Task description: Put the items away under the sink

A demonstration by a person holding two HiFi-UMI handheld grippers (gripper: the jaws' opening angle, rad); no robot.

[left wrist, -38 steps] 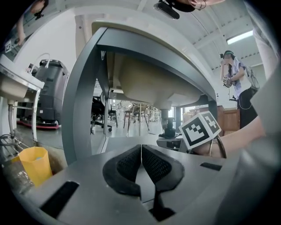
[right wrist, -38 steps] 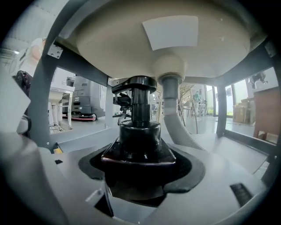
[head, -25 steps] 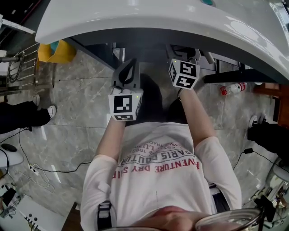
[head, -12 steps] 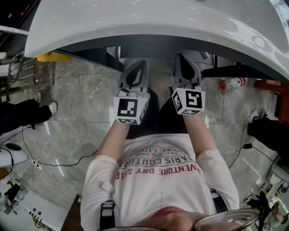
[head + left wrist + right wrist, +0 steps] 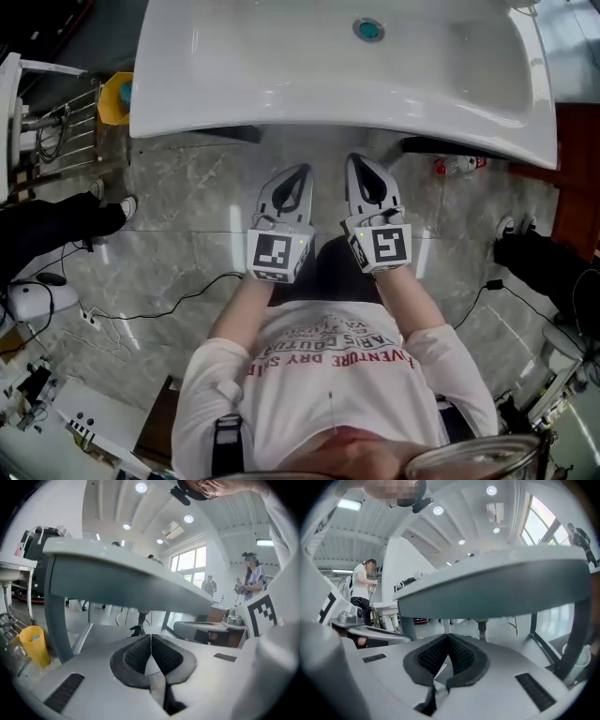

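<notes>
A white sink [image 5: 281, 98] with a teal drain [image 5: 367, 29] fills the top of the head view. Both grippers hover side by side over the marble floor, just in front of the basin's front edge. My left gripper [image 5: 300, 172] is shut with nothing in it; in the left gripper view its ribbed pads [image 5: 140, 653] meet below the sink's rim [image 5: 131, 581]. My right gripper [image 5: 360, 160] is shut and empty too, its pads [image 5: 459, 656] pressed together under the basin's underside [image 5: 497, 590]. A small bottle with a red label [image 5: 457, 166] lies on the floor beneath the sink's right side.
A yellow bin [image 5: 120, 97] stands on the floor by the sink's left end, beside a metal rack [image 5: 56, 131]. Dark sink legs [image 5: 441, 145] stand under the basin. Bystanders' feet [image 5: 112, 208] and cables [image 5: 178, 305] lie to the left, and dark shoes [image 5: 534, 262] to the right.
Both grippers have drawn back from under the sink toward me and risen. The head view now looks down into the whole basin.
</notes>
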